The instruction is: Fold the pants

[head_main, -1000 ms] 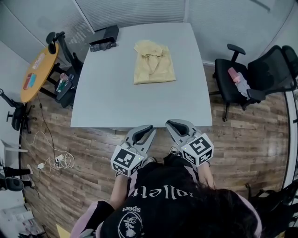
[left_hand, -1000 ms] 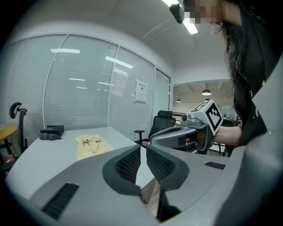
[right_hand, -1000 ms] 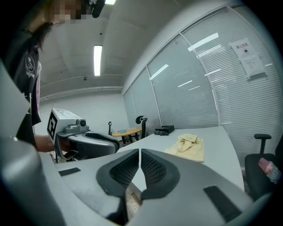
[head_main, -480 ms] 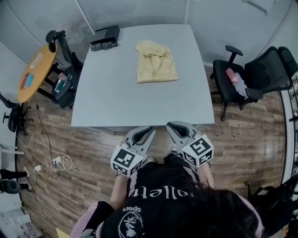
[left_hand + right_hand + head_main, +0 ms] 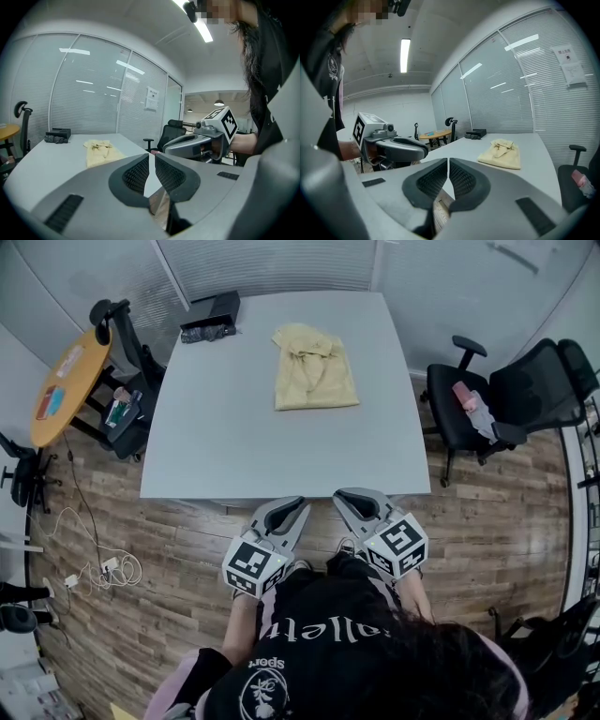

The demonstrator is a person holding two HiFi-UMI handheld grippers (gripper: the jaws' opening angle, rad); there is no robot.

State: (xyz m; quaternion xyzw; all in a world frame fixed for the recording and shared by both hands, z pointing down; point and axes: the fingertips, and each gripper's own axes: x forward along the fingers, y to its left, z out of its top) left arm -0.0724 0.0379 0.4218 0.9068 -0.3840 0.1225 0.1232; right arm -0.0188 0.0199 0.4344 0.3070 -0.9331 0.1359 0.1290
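Folded pale yellow pants [image 5: 313, 367] lie on the far half of the grey table [image 5: 234, 446]; the left gripper view shows the pants [image 5: 100, 152] at its left, the right gripper view shows the pants [image 5: 501, 153] at its right. My left gripper [image 5: 292, 505] and right gripper [image 5: 347, 497] hang side by side just off the table's near edge, close to the person's body and well short of the pants. Both are shut with nothing between the jaws. In the left gripper view my left gripper [image 5: 151, 161] points over the table, as my right gripper [image 5: 448, 165] does in its own view.
A black box [image 5: 214, 311] with dark items sits at the table's far left corner. Black office chairs [image 5: 511, 399] stand to the right, one with a pink item on its seat. Another chair [image 5: 117, 334] and a round wooden table [image 5: 66, 381] stand left. Cables [image 5: 103, 568] lie on the wood floor.
Both grippers have edged slightly back toward the person. The pants lie as before.
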